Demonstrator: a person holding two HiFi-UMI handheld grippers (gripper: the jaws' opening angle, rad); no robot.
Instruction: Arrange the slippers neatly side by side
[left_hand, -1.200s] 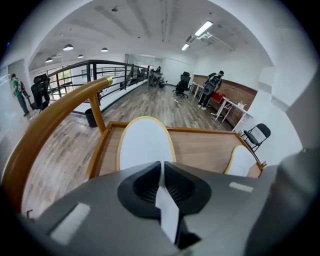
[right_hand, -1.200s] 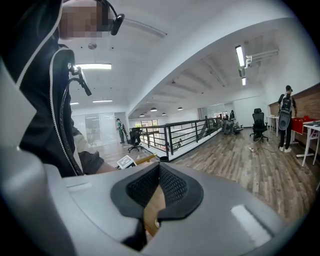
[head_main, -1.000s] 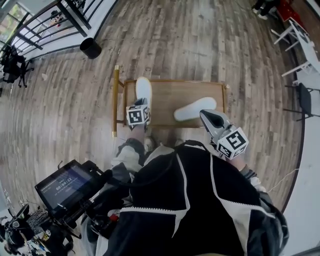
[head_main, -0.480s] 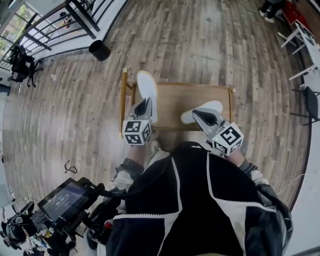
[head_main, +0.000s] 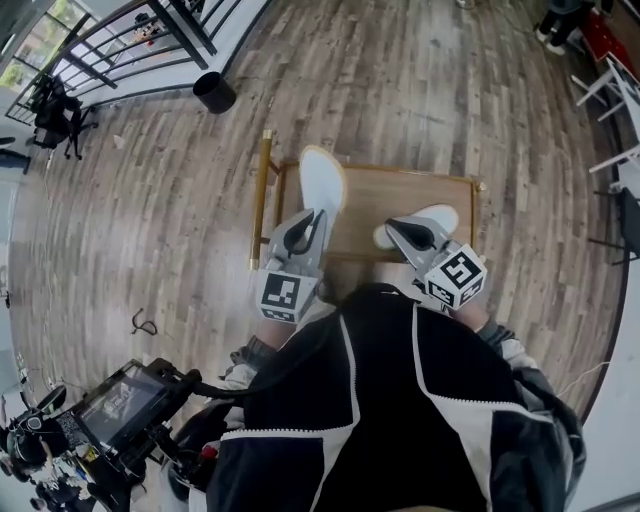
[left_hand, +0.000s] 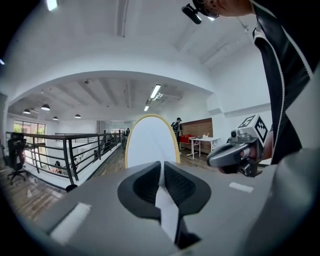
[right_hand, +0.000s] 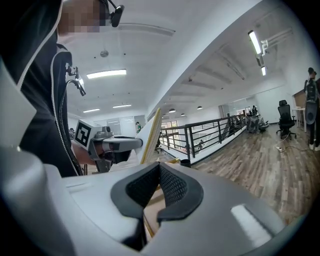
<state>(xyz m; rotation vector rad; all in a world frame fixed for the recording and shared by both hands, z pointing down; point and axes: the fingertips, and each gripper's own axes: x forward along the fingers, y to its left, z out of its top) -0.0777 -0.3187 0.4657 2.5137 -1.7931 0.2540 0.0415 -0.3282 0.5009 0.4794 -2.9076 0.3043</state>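
My left gripper (head_main: 305, 225) is shut on the heel end of a white slipper (head_main: 322, 180) with a yellow rim. It holds that slipper up over the left end of the low wooden table (head_main: 400, 190). In the left gripper view the slipper (left_hand: 152, 140) stands upright beyond the closed jaws of the left gripper (left_hand: 161, 170). The second white slipper (head_main: 425, 220) lies flat on the table's right part. My right gripper (head_main: 398, 232) hovers at its near end, jaws shut, and I see nothing clearly pinched in the right gripper (right_hand: 159, 172).
The table has a gold frame (head_main: 262, 200) and stands on a wood-plank floor. A black bin (head_main: 213, 92) and a black railing (head_main: 150, 40) are at the far left. A tablet rig (head_main: 120, 400) sits near left. White furniture (head_main: 610, 90) is at the far right.
The left gripper has risen with its slipper and rolled, so the slipper now hangs above the table. The right gripper slid left toward the other slipper, which has not moved on the table.
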